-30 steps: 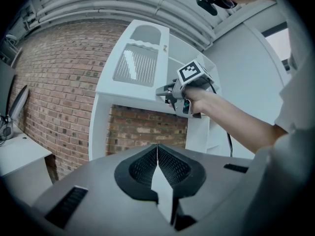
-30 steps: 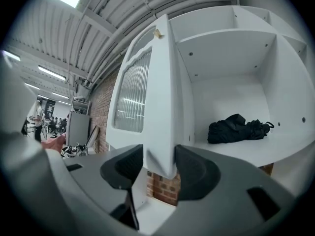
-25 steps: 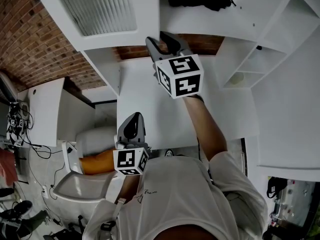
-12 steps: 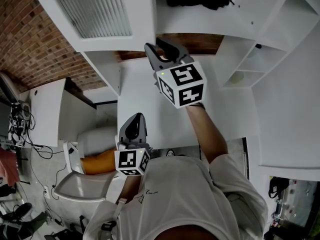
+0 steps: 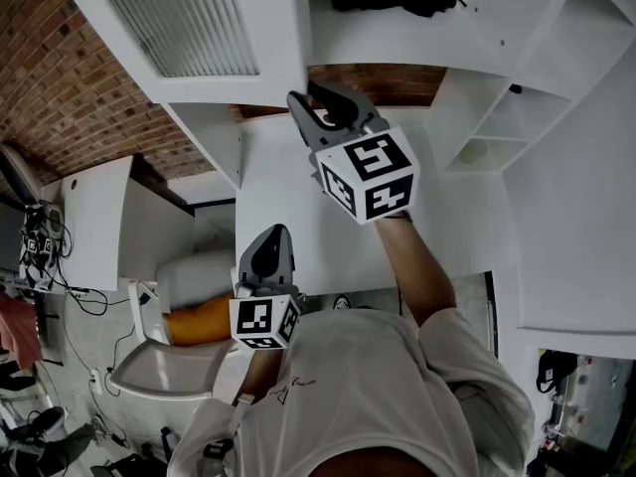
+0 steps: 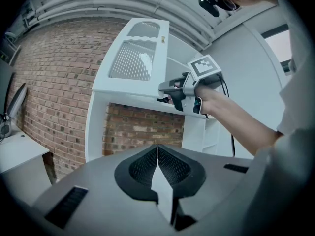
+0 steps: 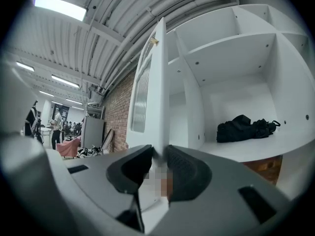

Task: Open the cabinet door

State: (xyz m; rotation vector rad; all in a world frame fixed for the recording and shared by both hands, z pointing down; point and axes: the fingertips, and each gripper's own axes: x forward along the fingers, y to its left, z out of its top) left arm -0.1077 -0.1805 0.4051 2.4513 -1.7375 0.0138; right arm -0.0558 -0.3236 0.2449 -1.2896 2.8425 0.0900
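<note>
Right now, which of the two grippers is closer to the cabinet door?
Right. The right gripper has just been closing its jaws on the edge of the cabinet door, which stands between them. The left gripper hangs lower down, well clear, jaws together.

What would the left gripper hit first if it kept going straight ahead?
Probably the brick wall, seen past the shut left gripper under the white shelf; nothing nearer shows, though depth is unclear.

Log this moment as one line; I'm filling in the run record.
step: open cabinet door | right gripper: jaws just closing, clamped on door's edge | left gripper: shut, empty | door: ajar
</note>
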